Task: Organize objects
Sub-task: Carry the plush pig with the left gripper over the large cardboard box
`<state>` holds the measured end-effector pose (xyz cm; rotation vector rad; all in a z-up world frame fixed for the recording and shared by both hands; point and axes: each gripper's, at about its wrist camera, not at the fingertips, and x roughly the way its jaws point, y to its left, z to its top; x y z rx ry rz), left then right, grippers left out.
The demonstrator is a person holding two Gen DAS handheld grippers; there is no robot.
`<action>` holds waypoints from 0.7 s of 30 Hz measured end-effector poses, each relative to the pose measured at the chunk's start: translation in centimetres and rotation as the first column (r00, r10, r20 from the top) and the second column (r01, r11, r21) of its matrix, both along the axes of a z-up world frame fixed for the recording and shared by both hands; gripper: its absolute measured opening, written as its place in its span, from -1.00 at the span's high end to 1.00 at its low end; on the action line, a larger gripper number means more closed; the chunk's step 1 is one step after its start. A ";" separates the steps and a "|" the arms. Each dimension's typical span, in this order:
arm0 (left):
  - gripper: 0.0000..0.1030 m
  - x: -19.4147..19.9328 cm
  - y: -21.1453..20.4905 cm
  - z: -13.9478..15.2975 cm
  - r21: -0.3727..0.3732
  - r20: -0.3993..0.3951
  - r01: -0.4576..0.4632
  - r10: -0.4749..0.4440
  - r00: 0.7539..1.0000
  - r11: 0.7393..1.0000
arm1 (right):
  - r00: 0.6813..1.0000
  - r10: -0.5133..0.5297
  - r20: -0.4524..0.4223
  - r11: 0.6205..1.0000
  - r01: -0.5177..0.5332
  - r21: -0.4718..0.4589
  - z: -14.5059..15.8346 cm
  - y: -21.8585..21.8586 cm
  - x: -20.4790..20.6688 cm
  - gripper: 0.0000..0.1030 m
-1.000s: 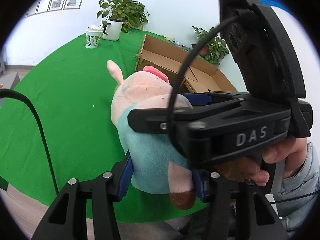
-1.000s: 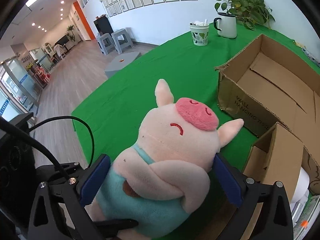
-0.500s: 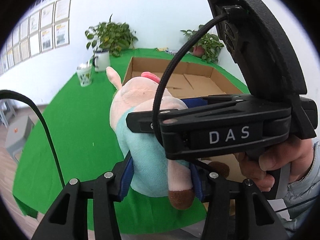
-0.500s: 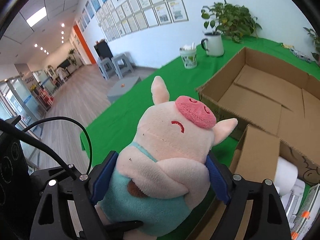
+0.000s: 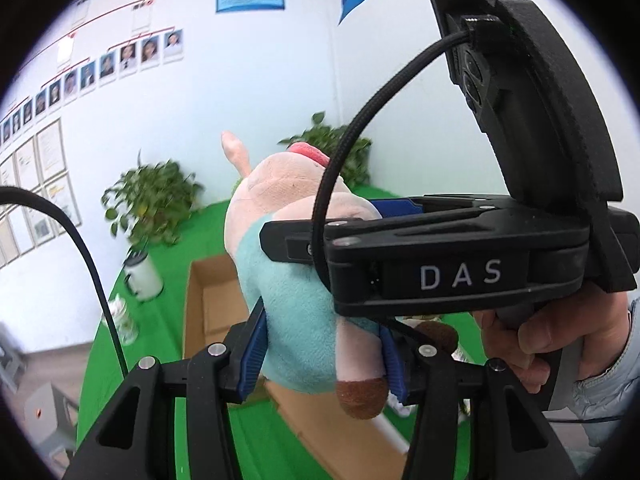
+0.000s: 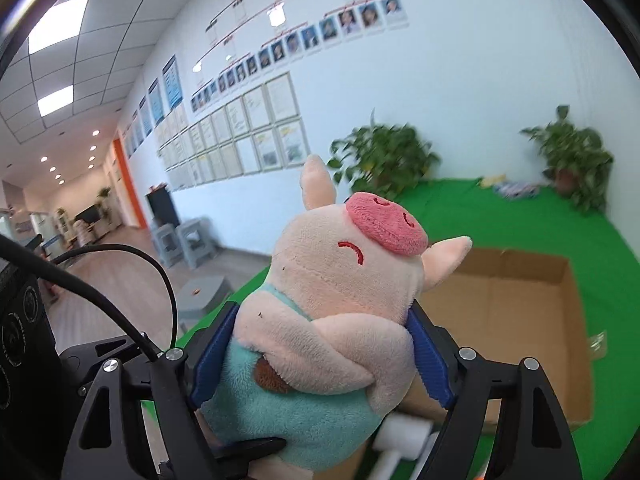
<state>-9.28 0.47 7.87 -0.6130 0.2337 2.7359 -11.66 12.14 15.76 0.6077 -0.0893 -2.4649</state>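
Here the left gripper [image 5: 322, 356] is clenched partway on the lower body of a plush pig [image 5: 296, 280], its blue pads pressing the teal belly from both sides. The right gripper [image 6: 320, 364] sits wider around the pig's middle and its jaws are closing, pads touching the flanks. The pig stands roughly upright between both pairs of jaws, snout tipped up and away, above the open cardboard box [image 6: 532, 320] on the green table [image 6: 600, 248].
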 end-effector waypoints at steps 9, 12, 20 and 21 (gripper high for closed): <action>0.05 -6.0 -0.9 2.1 0.058 -0.036 0.034 -0.032 0.999 0.998 | 0.998 -0.058 -0.039 0.998 0.059 0.028 5.7 2.4 -2.1 -0.50; 0.05 -4.5 -1.3 2.2 0.098 -0.021 0.019 -0.017 1.000 0.995 | 0.999 -0.048 -0.022 0.998 0.049 0.049 6.0 0.3 -5.0 -0.49; 0.05 -6.8 -4.3 -0.1 0.152 0.037 -0.026 0.020 0.999 0.988 | 0.999 -0.021 0.036 0.995 0.017 0.096 3.4 -5.7 -11.2 -0.46; 0.05 -7.1 -4.7 -0.5 0.159 0.048 -0.031 0.023 0.999 0.987 | 0.999 -0.017 0.050 0.995 0.012 0.101 2.7 -6.5 -12.1 -0.46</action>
